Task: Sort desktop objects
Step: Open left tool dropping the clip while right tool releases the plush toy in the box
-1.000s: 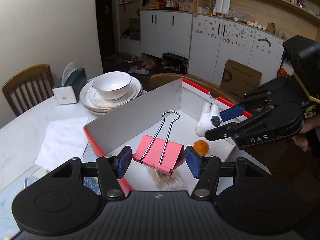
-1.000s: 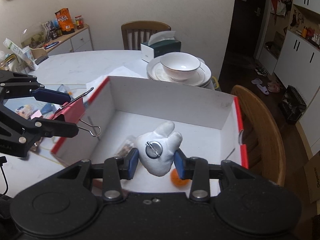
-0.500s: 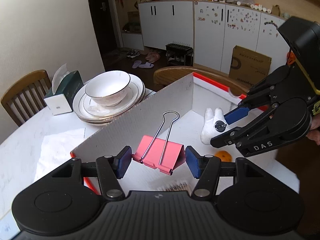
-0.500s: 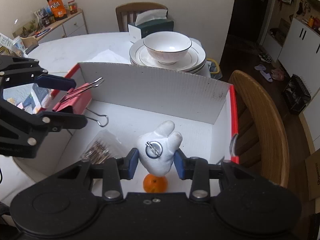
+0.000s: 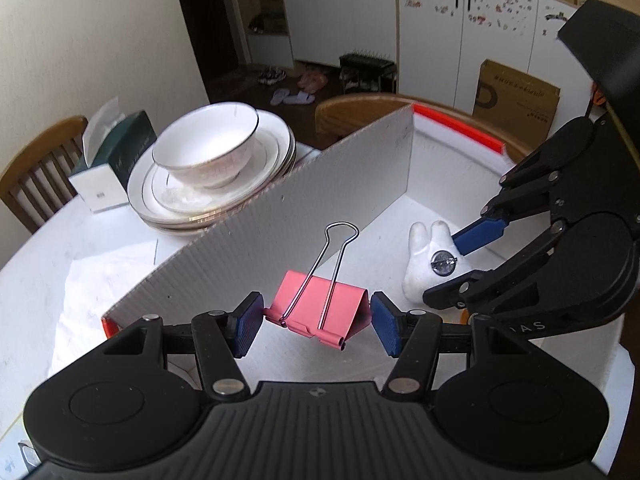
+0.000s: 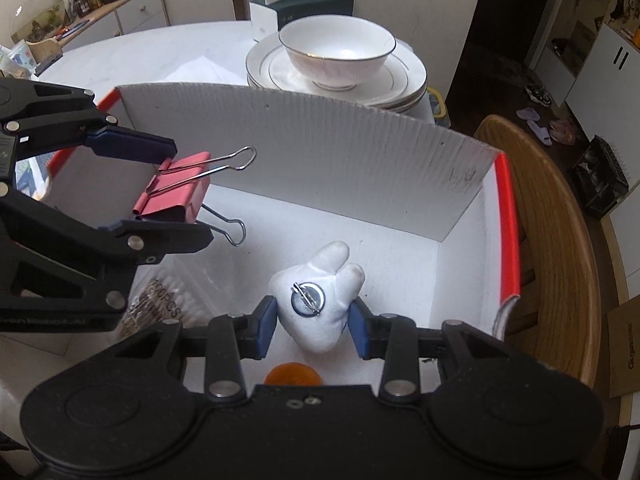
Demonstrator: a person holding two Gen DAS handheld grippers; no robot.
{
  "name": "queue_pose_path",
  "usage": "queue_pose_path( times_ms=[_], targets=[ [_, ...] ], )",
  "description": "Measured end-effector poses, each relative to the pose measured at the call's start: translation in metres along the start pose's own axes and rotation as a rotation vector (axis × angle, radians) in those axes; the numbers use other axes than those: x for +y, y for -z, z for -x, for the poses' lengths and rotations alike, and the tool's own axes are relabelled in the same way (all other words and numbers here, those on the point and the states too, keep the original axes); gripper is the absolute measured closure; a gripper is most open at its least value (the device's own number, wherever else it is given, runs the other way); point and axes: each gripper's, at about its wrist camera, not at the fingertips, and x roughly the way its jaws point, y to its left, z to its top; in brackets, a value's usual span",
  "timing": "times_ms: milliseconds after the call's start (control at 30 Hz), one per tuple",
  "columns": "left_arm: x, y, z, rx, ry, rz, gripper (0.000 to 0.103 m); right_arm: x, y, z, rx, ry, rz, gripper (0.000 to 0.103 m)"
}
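Observation:
My left gripper [image 5: 317, 326] is shut on a pink binder clip [image 5: 318, 312] and holds it above the floor of a white cardboard box [image 5: 304, 216] with red edges. The clip also shows in the right wrist view [image 6: 174, 196]. My right gripper [image 6: 312, 322] is shut on a white plush toy [image 6: 316, 304] with a round metal pin on it, held low inside the same box [image 6: 360, 152]. The toy also shows in the left wrist view [image 5: 434, 264]. A small orange [image 6: 294, 374] and a bag of cotton swabs [image 6: 160, 308] lie on the box floor.
A white bowl [image 6: 338, 50] on stacked plates [image 6: 400, 80] stands just behind the box's far wall. A tissue box [image 6: 300, 4] sits beyond it. A white paper [image 5: 100, 280] lies left of the box. Wooden chairs [image 6: 560, 240] stand by the table's edge.
Both grippers have moved further over and down into the box, each still holding its object. The clip is now inside the box walls and the toy is lower, near the floor.

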Motion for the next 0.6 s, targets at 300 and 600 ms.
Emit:
queue_pose_path(
  times_ms=[300,600],
  targets=[
    [0.005,-0.001,-0.018,0.111,0.024,0.028,0.045,0.003,-0.007,-0.015,0.086,-0.007,0.025,0.066],
    [0.010,-0.005,-0.026,0.158,0.044,0.051,0.045,0.003,-0.011,-0.024,0.130,-0.018,0.040,0.066]
  ],
)
